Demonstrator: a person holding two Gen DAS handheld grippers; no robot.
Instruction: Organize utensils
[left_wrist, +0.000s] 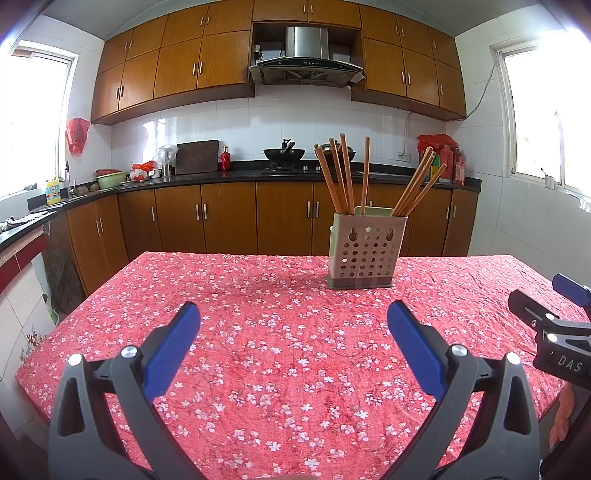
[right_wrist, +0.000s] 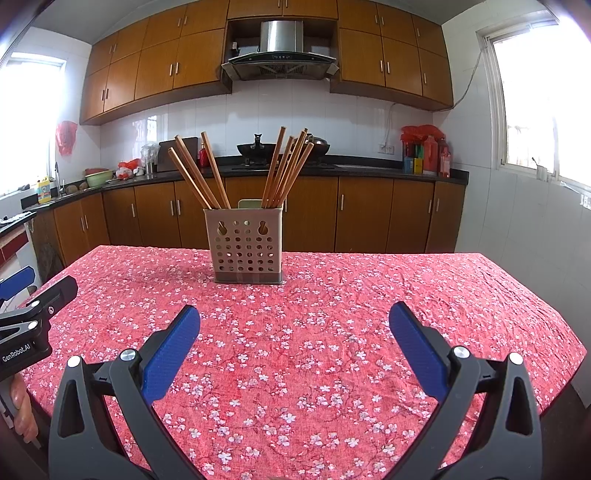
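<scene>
A beige perforated utensil holder (left_wrist: 364, 251) stands upright on the red floral tablecloth (left_wrist: 258, 350), far and right of centre; it also shows in the right wrist view (right_wrist: 246, 247). Several wooden chopsticks (left_wrist: 341, 173) lean in it in two bunches, also in the right wrist view (right_wrist: 286, 166). My left gripper (left_wrist: 293, 314) is open and empty, well short of the holder. My right gripper (right_wrist: 294, 314) is open and empty, also short of it. Each gripper shows at the edge of the other's view: the right one (left_wrist: 554, 325), the left one (right_wrist: 29, 314).
The table's far edge (right_wrist: 277, 249) lies just behind the holder. Beyond it run wooden cabinets (left_wrist: 229, 218) and a black counter with a wok (left_wrist: 284, 153), bottles and bowls. Windows are on both side walls.
</scene>
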